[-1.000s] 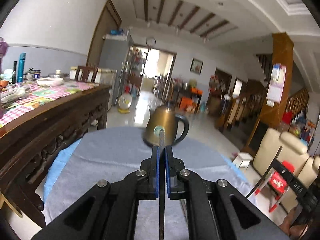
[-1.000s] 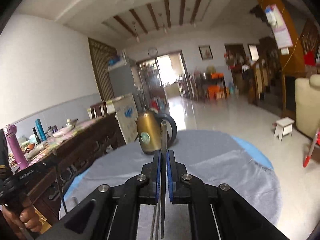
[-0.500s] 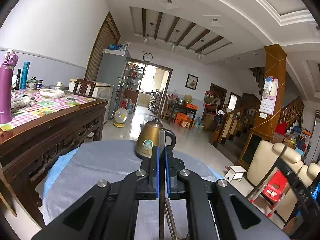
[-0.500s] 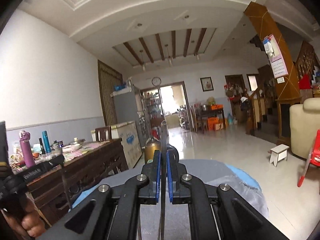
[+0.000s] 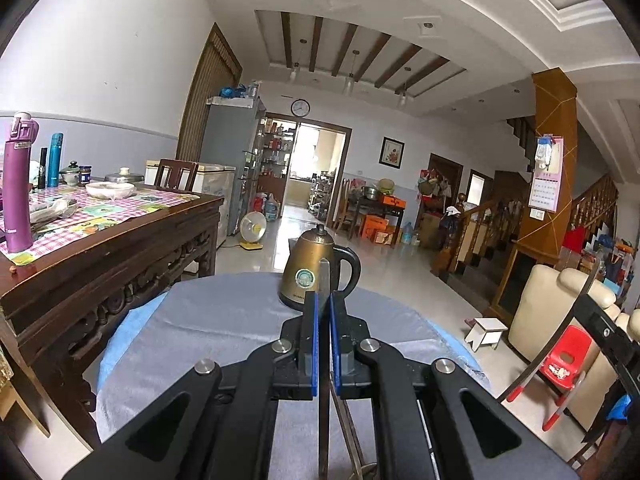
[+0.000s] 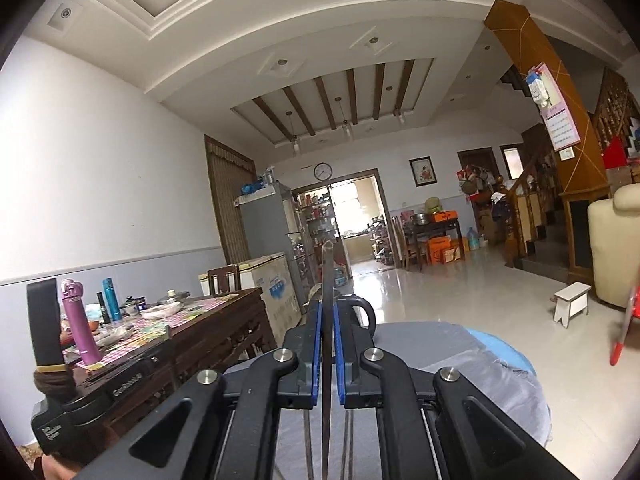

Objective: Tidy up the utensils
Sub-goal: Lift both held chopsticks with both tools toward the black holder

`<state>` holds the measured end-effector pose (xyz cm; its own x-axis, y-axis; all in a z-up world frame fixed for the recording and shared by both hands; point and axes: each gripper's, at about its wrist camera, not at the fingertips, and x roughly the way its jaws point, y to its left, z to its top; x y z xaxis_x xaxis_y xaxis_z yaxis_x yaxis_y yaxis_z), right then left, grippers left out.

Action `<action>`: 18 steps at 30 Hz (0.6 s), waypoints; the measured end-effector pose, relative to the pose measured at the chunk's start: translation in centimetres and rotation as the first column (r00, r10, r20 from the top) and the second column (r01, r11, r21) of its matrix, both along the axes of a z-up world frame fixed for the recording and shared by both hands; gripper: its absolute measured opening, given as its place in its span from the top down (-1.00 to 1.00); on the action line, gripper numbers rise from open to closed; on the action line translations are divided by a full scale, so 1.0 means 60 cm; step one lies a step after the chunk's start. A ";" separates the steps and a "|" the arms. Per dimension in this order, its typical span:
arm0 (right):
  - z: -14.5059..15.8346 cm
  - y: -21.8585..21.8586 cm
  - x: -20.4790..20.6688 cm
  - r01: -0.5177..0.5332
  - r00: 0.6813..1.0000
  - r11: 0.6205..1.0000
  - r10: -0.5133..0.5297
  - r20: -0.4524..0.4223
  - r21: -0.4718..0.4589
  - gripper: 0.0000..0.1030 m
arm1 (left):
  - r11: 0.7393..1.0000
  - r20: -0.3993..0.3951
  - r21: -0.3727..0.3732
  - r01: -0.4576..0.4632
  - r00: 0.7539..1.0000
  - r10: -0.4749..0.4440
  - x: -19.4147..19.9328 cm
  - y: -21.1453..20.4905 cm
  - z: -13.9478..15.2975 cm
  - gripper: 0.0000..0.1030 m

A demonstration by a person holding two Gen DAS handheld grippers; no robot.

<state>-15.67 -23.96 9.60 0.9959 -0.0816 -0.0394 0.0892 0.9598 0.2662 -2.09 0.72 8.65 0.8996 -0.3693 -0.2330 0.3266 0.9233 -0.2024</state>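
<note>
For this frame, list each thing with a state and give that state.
left gripper: shut on a flat metal utensil handle.
right gripper: shut on a thin metal utensil, tip pointing forward.
kettle: upright on the grey cloth, lid on.
purple bottle: upright, capped.

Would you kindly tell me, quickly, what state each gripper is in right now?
Left gripper: closed on a thin metal utensil.
Right gripper: closed on a thin metal utensil too.
</note>
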 end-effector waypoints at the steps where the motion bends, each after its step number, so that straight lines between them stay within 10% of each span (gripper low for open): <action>1: -0.002 0.001 0.000 -0.007 1.000 1.000 0.007 -0.001 0.005 0.87 | 1.000 -0.002 -0.001 0.001 1.000 -0.001 0.000 0.000 -0.001 0.89; 18: -0.033 -0.026 -0.009 -0.043 0.998 0.997 0.046 -0.037 0.068 0.87 | 0.999 -0.020 -0.049 0.010 1.000 -0.011 -0.006 0.006 0.010 0.89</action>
